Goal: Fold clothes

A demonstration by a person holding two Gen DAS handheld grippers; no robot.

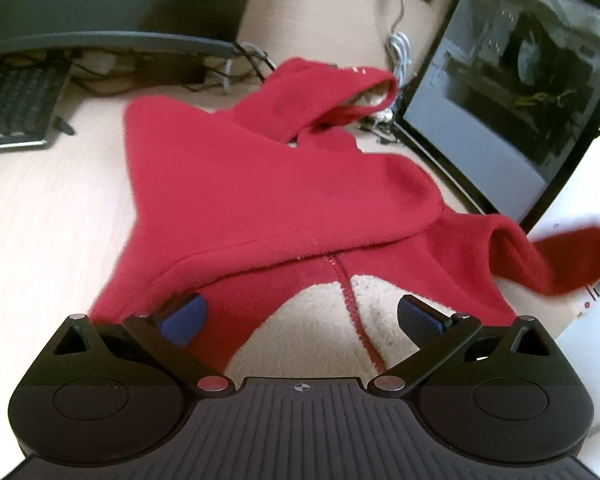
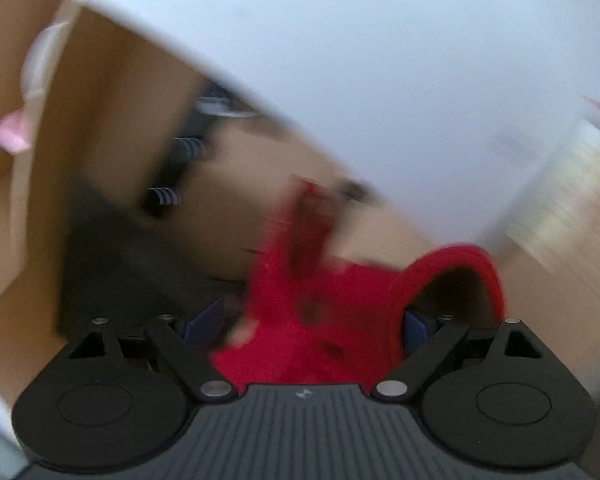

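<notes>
A red fleece hooded jacket (image 1: pixel 260 184) with cream lining (image 1: pixel 320 328) lies on the light wooden table (image 1: pixel 40 220), hood toward the far side, one side folded over the front. My left gripper (image 1: pixel 300 320) is open just above the jacket's near hem and zipper, holding nothing. One red sleeve (image 1: pixel 540 260) stretches off to the right. In the blurred right wrist view the sleeve cuff (image 2: pixel 452 276) and red fabric (image 2: pixel 300 320) lie between the fingers of my right gripper (image 2: pixel 312 328), whose jaws stand wide apart; whether they grip the cloth is unclear.
A black keyboard (image 1: pixel 16 108) sits at the far left under a dark monitor. A glass-sided computer case (image 1: pixel 512 96) stands at the right, with white cables (image 1: pixel 398 48) behind the hood. A white box (image 2: pixel 380 60) fills the right wrist view's upper part.
</notes>
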